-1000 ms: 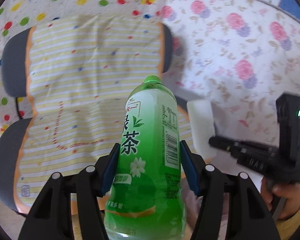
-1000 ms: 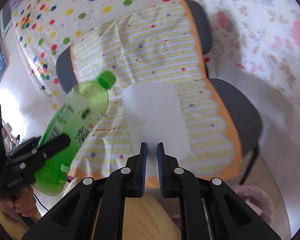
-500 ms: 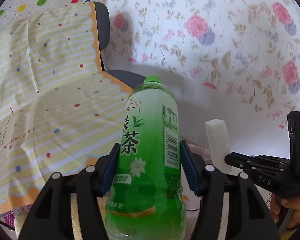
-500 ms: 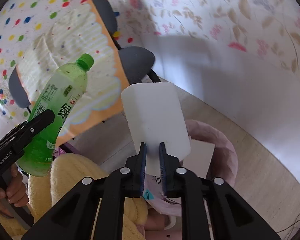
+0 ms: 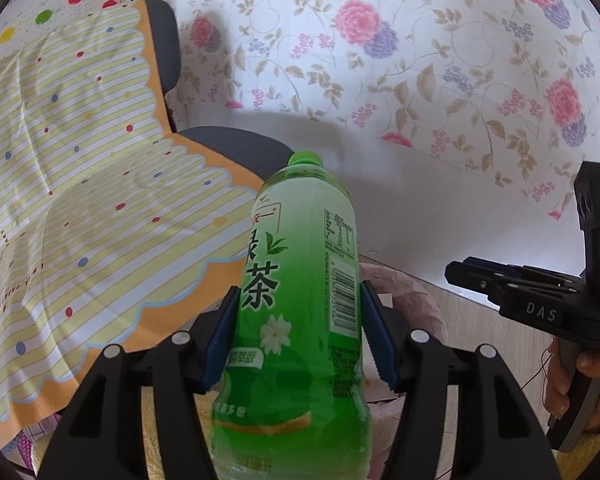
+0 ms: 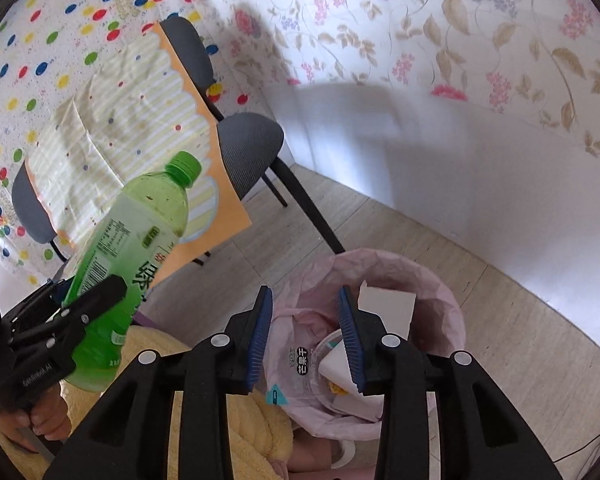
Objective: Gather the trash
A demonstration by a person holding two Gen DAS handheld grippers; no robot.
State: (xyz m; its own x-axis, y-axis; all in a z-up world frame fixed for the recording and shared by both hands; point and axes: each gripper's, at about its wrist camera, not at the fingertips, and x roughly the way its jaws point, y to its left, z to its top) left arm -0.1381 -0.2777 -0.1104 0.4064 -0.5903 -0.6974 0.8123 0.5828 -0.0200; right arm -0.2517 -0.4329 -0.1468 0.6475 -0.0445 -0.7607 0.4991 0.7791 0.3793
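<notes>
Gone from my right gripper (image 6: 305, 330) is the white block it carried half a second ago; its jaws now stand apart over the pink-lined trash bin (image 6: 440, 280), and a white block (image 6: 386, 306) leans inside against the far wall, likely the piece I dropped. Starting at the left, the chair (image 5: 228, 148) draped in striped cloth (image 5: 92, 184) stands just beside the bin. My left gripper (image 5: 298, 334) is clamped on the green tea bottle (image 5: 300, 280), pads squeezing its labelled middle so it stays upright, cap away from me. I hold it beside the bin, not yet over the opening, since it goes in next, I judge.
</notes>
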